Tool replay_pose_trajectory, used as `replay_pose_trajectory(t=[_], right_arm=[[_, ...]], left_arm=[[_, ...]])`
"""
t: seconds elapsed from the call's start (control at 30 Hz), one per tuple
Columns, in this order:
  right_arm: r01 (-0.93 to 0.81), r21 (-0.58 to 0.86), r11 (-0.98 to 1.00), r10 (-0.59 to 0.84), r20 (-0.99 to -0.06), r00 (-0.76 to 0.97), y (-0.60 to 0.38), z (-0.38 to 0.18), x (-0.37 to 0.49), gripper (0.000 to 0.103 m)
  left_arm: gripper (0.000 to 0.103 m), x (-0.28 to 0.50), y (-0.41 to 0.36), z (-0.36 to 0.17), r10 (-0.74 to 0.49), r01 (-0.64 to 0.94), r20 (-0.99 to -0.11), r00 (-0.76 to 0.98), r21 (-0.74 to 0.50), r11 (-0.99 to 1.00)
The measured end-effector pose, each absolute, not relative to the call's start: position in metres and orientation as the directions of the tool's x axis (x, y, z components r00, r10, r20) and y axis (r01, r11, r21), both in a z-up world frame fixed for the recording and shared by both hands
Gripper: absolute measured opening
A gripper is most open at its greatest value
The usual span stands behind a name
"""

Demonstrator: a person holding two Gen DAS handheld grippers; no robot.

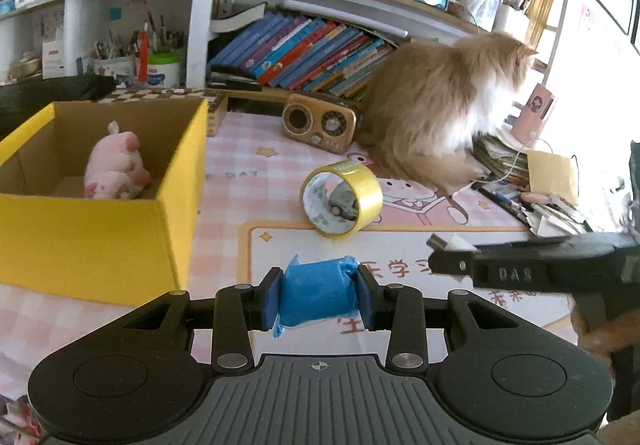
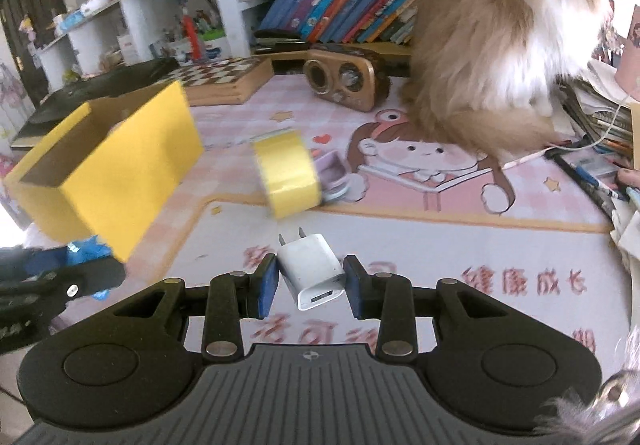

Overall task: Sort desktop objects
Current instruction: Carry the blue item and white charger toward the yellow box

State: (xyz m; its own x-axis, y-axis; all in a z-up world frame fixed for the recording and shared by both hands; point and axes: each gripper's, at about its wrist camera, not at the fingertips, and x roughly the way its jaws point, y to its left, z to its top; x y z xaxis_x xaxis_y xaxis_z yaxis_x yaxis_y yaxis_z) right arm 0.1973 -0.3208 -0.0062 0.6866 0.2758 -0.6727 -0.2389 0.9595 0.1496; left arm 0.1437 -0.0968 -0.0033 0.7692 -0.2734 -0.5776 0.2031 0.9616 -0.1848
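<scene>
My left gripper (image 1: 318,295) is shut on a blue packet (image 1: 316,295) and holds it above the pink desk mat, right of the yellow box (image 1: 92,241). A pink plush toy (image 1: 116,169) lies inside the box. My right gripper (image 2: 311,281) is shut on a white USB charger (image 2: 314,271), prongs pointing away; it also shows in the left wrist view (image 1: 452,249). A roll of yellow tape (image 1: 342,197) lies on its side mid-desk, with a small toy car (image 1: 344,203) seen through its hole. The tape (image 2: 290,173) and the box (image 2: 108,169) show blurred in the right wrist view.
A fluffy orange-and-white cat (image 1: 444,101) sits at the back right of the desk. A gold retro radio (image 1: 318,123) stands beside it. A chessboard box (image 2: 224,79) lies behind the yellow box. Papers and pens (image 1: 520,181) pile at the right edge. Bookshelves stand behind.
</scene>
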Motion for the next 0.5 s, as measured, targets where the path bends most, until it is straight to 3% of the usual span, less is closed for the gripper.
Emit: replay_pose_trajectory(t=[0.5], right_arm=[[-0.251, 0.121, 0.96, 0.262, -0.697, 0.668, -0.25, -0.007, 0.106, 0.033]], left_arm=[[0.036, 0.081, -0.039, -0.005, -0.316, 0.234, -0.588, 0.745, -0.213, 0.949]])
